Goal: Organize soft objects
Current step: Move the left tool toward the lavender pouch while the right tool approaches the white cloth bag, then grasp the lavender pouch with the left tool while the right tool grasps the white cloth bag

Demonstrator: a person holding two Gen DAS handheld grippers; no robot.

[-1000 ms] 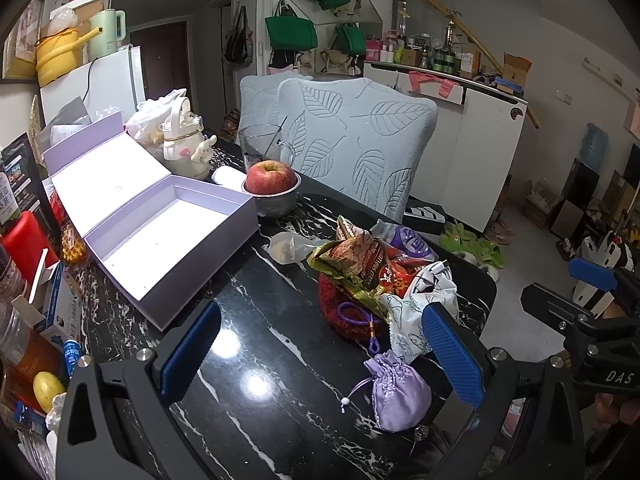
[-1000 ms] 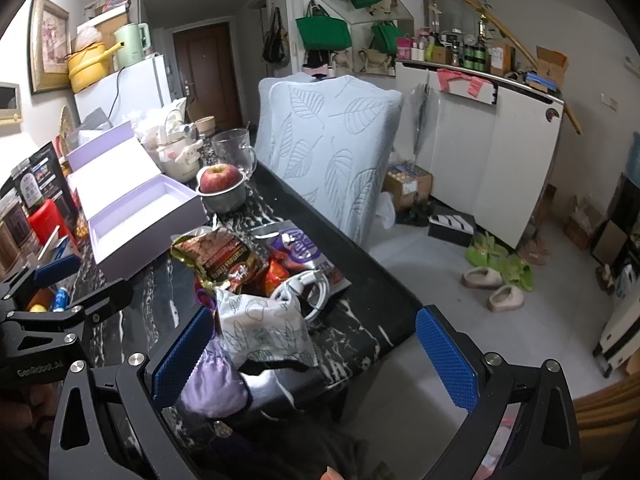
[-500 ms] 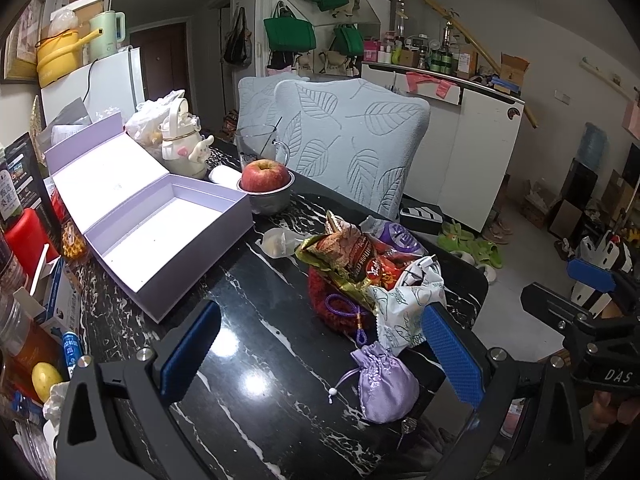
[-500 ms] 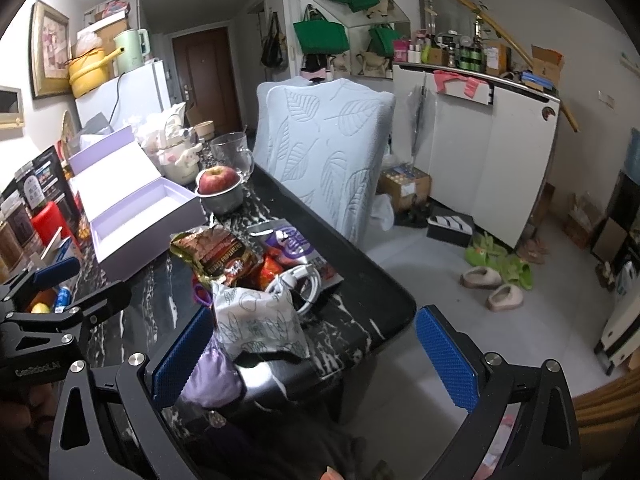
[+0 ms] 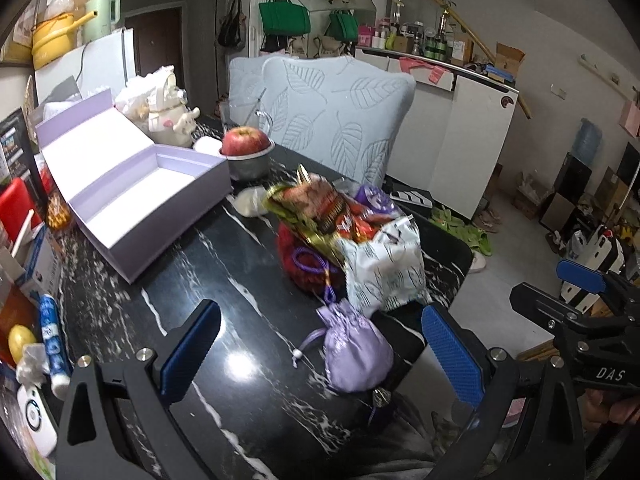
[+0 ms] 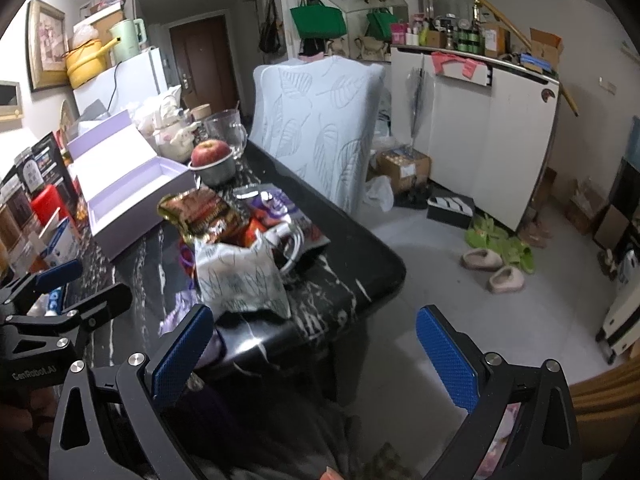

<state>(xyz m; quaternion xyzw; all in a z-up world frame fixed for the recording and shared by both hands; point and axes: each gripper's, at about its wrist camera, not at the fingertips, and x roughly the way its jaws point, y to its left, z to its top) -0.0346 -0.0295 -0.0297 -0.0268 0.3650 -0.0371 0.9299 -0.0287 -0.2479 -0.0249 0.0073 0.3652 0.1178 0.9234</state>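
A lilac drawstring pouch (image 5: pixel 356 350) lies near the front of the black marble table (image 5: pixel 224 280), between my left gripper's open fingers. Behind it is a pile: a white leaf-print pouch (image 5: pixel 384 268), a red mesh pouch (image 5: pixel 308 264) with a purple cord, and snack packets (image 5: pixel 320 208). An open lilac box (image 5: pixel 136 196) stands at the left. My left gripper (image 5: pixel 320 352) is open and empty. My right gripper (image 6: pixel 316 352) is open and empty, off the table's front corner; the white pouch (image 6: pixel 236 276) and lilac pouch (image 6: pixel 180 312) are to its left.
An apple in a metal bowl (image 5: pixel 248 156), a glass mug (image 6: pixel 224 132) and a white teapot (image 5: pixel 168 120) stand at the back. Bottles, boxes and tubes crowd the left edge (image 5: pixel 36 280). A leaf-patterned chair (image 5: pixel 332 120) stands behind the table. Slippers (image 6: pixel 496 268) lie on the floor.
Both grippers have drawn back and a little up from the table; the pile and lilac pouch look farther away. Nothing was taken hold of.
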